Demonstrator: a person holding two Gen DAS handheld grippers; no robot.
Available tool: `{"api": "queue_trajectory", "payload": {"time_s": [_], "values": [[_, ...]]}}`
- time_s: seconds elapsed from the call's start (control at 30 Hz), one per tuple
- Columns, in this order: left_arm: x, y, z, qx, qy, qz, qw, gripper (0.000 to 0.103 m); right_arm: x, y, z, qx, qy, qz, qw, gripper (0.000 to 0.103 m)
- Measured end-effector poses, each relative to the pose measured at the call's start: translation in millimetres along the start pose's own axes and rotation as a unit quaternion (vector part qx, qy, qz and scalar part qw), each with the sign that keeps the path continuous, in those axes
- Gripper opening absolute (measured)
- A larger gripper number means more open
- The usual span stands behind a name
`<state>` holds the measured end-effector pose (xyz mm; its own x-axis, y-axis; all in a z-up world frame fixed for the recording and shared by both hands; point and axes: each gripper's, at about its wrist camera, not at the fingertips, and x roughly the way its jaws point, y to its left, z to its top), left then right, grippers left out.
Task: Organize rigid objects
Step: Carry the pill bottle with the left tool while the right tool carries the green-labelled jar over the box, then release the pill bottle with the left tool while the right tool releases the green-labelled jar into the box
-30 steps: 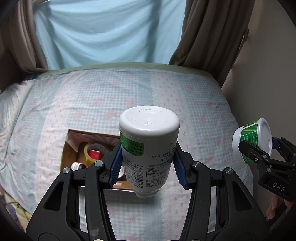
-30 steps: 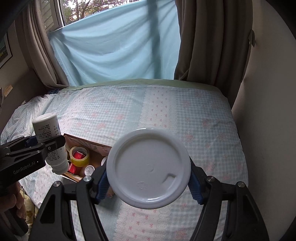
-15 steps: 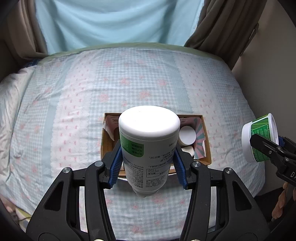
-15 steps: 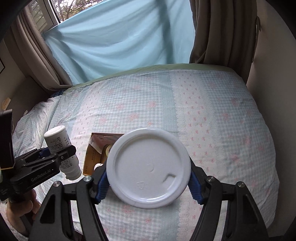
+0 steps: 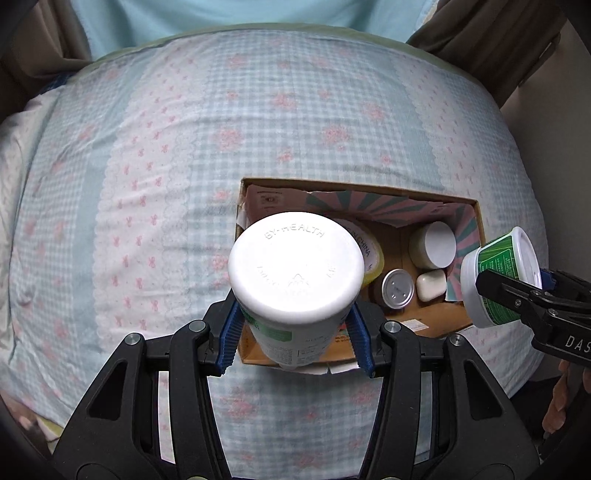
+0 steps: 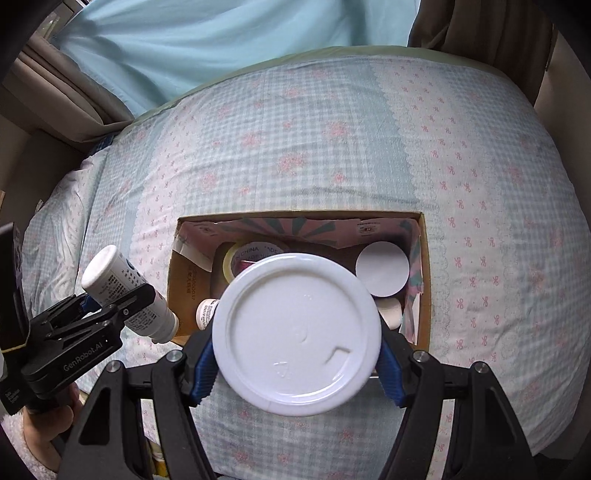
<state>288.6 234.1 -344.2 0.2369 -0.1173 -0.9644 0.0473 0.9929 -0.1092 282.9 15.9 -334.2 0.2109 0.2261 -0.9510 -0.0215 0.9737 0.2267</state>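
Bedroom furnishings, non-task.
Bed cover point(image 5: 288, 122), blue gingham with pink flowers, spread beneath and ahead of both grippers; pale blue sheet point(image 6: 229, 44) hanging beyond it; brown curtains point(image 6: 480, 33) flanking, farthest ahead.

Right tool point(image 6: 297, 354) grips white-lidded tub point(image 6: 297, 332) — above cardboard box point(image 6: 424, 295).

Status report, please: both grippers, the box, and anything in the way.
Left gripper shut on bottle. Right gripper shut on tub. Both above box; tape, jars inside.
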Motion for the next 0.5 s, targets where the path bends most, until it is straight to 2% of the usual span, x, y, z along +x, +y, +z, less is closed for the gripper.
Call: {"api": "queue_trajectory", "payload": {"time_s": [0.23, 0.4, 0.5], "values": [[61.0, 6.3, 9.6, 0.001, 0.057, 0.017, 0.9982, 0.047, 73.0, -19.4, 21.6, 0.016, 0.075, -0.006, 0.997, 0.067], [74.9, -2.9, 19.1, 0.043, 0.063, 0.038, 0.9964, 0.047, 97.6, -30.4, 32.1, 0.024, 0.096, -0.004, 0.995, 0.067], [80.0, -7.7, 24.6, 0.053, 0.069, 0.038, 0.9954, 0.047, 103.1, -31.4, 37.0, 0.022, 0.098, -0.005, 0.995, 0.067]]}}
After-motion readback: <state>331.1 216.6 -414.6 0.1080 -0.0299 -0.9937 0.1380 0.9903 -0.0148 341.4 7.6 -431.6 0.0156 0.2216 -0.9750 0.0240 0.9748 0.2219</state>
